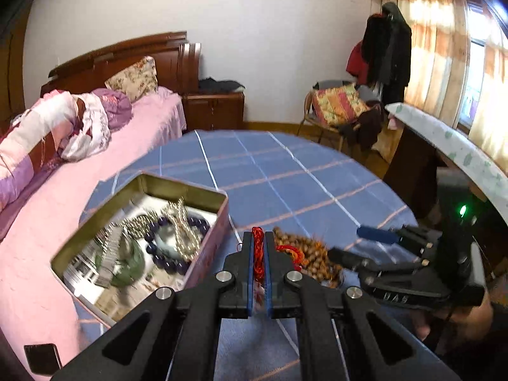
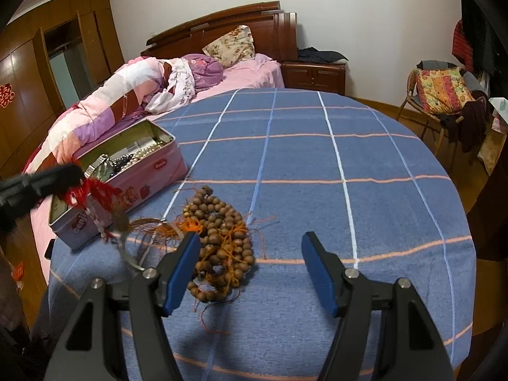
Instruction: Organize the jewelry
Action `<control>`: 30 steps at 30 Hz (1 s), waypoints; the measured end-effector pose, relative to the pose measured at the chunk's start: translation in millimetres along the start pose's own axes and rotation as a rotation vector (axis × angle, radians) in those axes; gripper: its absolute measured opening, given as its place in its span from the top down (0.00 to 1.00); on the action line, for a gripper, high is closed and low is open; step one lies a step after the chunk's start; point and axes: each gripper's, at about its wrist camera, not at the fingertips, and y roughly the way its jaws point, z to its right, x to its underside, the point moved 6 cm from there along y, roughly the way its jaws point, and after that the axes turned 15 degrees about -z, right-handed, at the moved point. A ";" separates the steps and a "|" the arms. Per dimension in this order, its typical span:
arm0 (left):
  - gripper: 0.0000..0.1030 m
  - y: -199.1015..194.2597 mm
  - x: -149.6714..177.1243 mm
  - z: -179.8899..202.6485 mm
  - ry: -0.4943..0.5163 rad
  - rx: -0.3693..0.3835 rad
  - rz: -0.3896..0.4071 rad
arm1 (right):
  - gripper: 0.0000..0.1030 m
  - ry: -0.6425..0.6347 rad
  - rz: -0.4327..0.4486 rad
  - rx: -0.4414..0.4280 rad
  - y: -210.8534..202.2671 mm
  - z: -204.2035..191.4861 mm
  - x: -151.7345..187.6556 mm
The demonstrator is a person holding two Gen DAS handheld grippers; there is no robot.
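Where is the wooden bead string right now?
The wooden bead string lies heaped on the blue checked cloth, beside the right tool's left finger, right of the pink tin.

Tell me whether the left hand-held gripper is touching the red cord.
Touching. The left wrist view shows the left hand-held gripper closed on the red cord, pinched between its blue pads.

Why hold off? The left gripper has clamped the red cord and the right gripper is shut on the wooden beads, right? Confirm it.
Not quite. The left gripper is clamped on the red cord, but the right gripper stands open in the right wrist view, its jaws wide apart, the wooden beads lying loose on the blue cloth.
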 end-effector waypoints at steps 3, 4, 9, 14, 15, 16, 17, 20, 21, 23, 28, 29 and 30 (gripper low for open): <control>0.96 -8.2 -7.5 -3.2 0.001 0.013 0.025 | 0.32 -0.006 -0.001 0.003 0.3 -0.5 0.2; 0.96 -10.8 -9.2 -4.3 -0.006 0.020 0.031 | 0.32 -0.006 -0.003 0.003 0.8 -0.2 0.6; 0.96 -17.0 -16.7 -15.1 -0.030 0.032 0.049 | 0.32 -0.010 -0.005 0.008 1.9 -1.1 0.8; 0.96 -25.5 -22.8 -22.1 -0.053 0.056 0.063 | 0.32 -0.013 -0.002 0.008 2.3 -3.0 0.1; 0.96 -26.5 -23.9 -23.3 -0.057 0.057 0.065 | 0.32 -0.013 -0.001 0.007 2.2 -3.2 0.0; 0.96 -27.5 -24.6 -24.4 -0.060 0.063 0.066 | 0.32 -0.013 -0.001 0.006 2.5 -3.2 0.1; 0.96 -27.7 -25.2 -24.7 -0.063 0.070 0.066 | 0.32 -0.011 -0.002 0.007 2.8 -3.1 0.3; 0.96 -28.6 -25.7 -23.3 -0.058 0.071 0.069 | 0.32 -0.014 0.001 0.008 1.4 -4.5 0.0; 0.96 -28.1 -25.5 -22.5 -0.057 0.075 0.067 | 0.32 -0.015 0.002 0.007 1.2 -4.8 0.1; 0.96 -27.2 -24.7 -20.8 -0.051 0.083 0.061 | 0.32 -0.014 0.007 -0.007 -0.2 -6.9 -0.1; 0.96 -19.0 -19.1 -7.7 -0.012 0.113 0.016 | 0.32 -0.029 0.005 -0.008 0.6 -11.0 1.2; 0.96 -17.8 -18.2 -6.9 -0.011 0.111 0.011 | 0.32 -0.026 0.006 -0.009 0.2 -10.4 1.1; 0.96 -15.8 -16.6 -6.3 -0.012 0.106 0.004 | 0.32 -0.022 0.008 -0.010 -0.3 -9.8 1.0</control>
